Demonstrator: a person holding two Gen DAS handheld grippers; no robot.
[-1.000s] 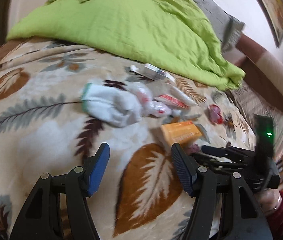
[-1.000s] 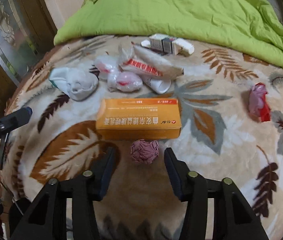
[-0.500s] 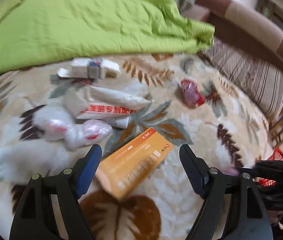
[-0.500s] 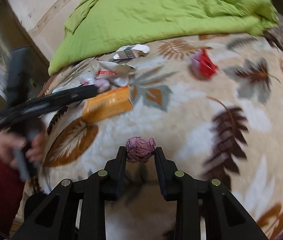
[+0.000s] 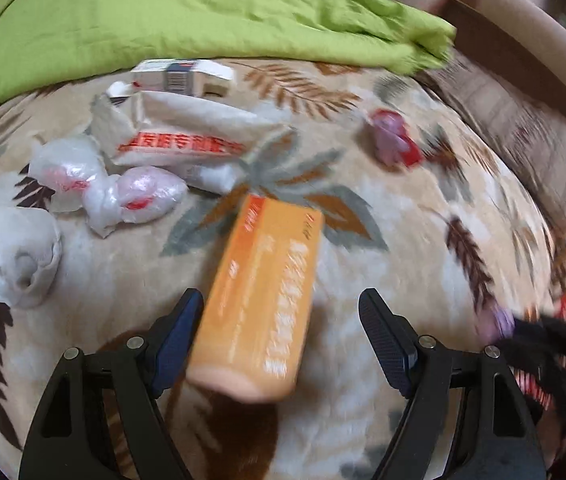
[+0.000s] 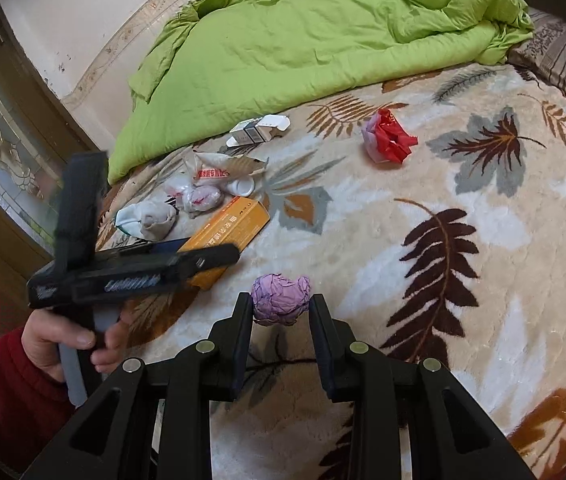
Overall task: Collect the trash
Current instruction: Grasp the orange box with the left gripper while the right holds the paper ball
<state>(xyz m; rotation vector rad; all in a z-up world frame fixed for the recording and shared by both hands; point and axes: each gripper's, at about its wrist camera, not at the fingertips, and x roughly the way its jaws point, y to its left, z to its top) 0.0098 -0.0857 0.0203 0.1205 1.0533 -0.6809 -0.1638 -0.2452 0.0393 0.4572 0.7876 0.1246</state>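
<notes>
Left wrist view: left gripper spread wide, nothing clamped. Orange box lying lengthwise between the fingers, nearer the finger at 9 o'clock; contact hard to judge through blur, clear gap on the 3 o'clock side. Leaf-print blanket bare toward 3 o'clock. At 10 to 11 o'clock, crowded together: knotted plastic bags, torn white wrapper, small white carton close to the green quilt hem. Balled white sock at 9 o'clock, cut by the frame edge. Red-and-pink wrapper alone at 1 o'clock, open blanket around it. Blurred right gripper at 4 o'clock.

Right wrist view: right gripper narrowed onto a crumpled purple paper ball, both fingers touching its sides, held above the blanket. Wide bare blanket from 12 through 4 o'clock. Red-and-pink wrapper at 1 o'clock, apart from everything. Left gripper at 9 o'clock in a hand with a red sleeve, tips over the orange box. Trash cluster beyond at 11 o'clock, near the blanket's left edge; quilt hem bounding the far side at 12.
</notes>
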